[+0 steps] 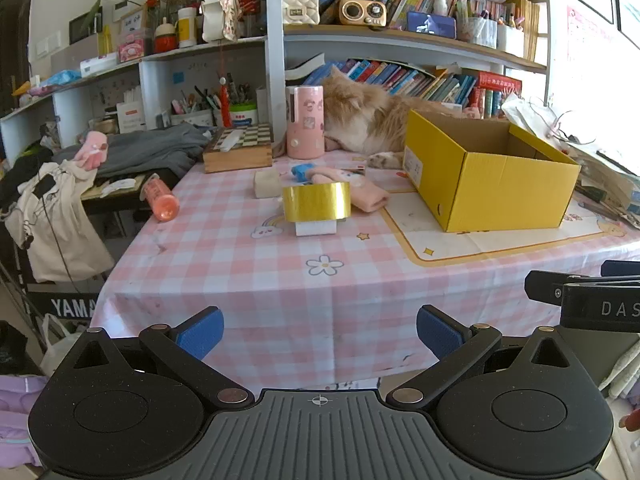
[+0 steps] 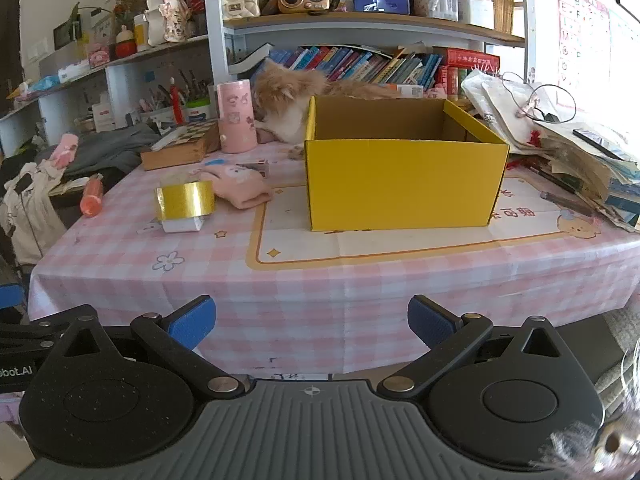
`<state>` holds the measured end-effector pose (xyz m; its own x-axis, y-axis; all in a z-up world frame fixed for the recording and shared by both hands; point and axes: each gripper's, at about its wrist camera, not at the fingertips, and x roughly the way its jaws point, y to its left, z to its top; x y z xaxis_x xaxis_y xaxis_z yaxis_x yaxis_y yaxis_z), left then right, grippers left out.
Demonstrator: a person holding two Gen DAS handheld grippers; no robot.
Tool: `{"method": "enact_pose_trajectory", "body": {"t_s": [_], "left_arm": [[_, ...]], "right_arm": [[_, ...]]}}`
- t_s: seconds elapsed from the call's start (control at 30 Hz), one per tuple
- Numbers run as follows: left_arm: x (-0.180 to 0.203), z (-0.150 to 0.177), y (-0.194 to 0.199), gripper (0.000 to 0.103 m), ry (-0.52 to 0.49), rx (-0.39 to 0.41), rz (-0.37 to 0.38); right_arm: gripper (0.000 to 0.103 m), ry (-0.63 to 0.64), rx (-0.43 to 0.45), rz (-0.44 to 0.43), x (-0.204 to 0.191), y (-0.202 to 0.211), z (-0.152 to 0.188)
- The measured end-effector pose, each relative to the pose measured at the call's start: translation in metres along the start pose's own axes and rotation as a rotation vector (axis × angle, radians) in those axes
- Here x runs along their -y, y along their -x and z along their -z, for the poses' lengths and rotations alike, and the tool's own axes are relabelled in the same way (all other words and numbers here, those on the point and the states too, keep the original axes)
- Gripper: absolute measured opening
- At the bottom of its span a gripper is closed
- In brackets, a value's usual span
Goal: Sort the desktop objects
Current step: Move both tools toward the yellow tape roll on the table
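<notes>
An open yellow cardboard box (image 1: 500, 184) (image 2: 400, 184) stands on the pink checked tablecloth (image 1: 280, 292) (image 2: 320, 292), nothing visible inside. Left of it a gold tape roll (image 1: 317, 201) (image 2: 185, 200) rests on a small white block (image 1: 316, 228) (image 2: 182, 225). Behind lie a pink plush piece (image 1: 360, 190) (image 2: 240, 188), a blue item (image 1: 304, 171) and a beige block (image 1: 267, 183). An orange bottle (image 1: 160, 198) (image 2: 92, 196) lies at the table's left edge. My left gripper (image 1: 320, 334) and right gripper (image 2: 312, 324) hover open before the near table edge, nothing between their blue pads.
A cat (image 1: 368, 116) (image 2: 288, 96) lies behind the box beside a pink cylinder (image 1: 305, 122) (image 2: 237, 116) and a chequered wooden box (image 1: 238, 148) (image 2: 180, 146). Papers and bags (image 2: 560, 132) pile up at the right. Bookshelves rise behind; clothes (image 1: 132, 152) lie left.
</notes>
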<state>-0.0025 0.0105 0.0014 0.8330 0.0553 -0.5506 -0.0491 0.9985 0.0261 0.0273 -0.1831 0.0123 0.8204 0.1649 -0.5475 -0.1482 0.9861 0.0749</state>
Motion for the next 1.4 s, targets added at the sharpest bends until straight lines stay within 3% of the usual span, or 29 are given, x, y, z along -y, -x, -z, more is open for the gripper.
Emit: {"method": "enact_pose_trajectory", "body": {"t_s": [1.4], "left_arm": [[-0.013,0.003,-0.001,0.103,0.048,-0.015,0.017]], "right_arm": [[0.103,0.039,-0.023,-0.019,-0.010,0.001,0.004]]}}
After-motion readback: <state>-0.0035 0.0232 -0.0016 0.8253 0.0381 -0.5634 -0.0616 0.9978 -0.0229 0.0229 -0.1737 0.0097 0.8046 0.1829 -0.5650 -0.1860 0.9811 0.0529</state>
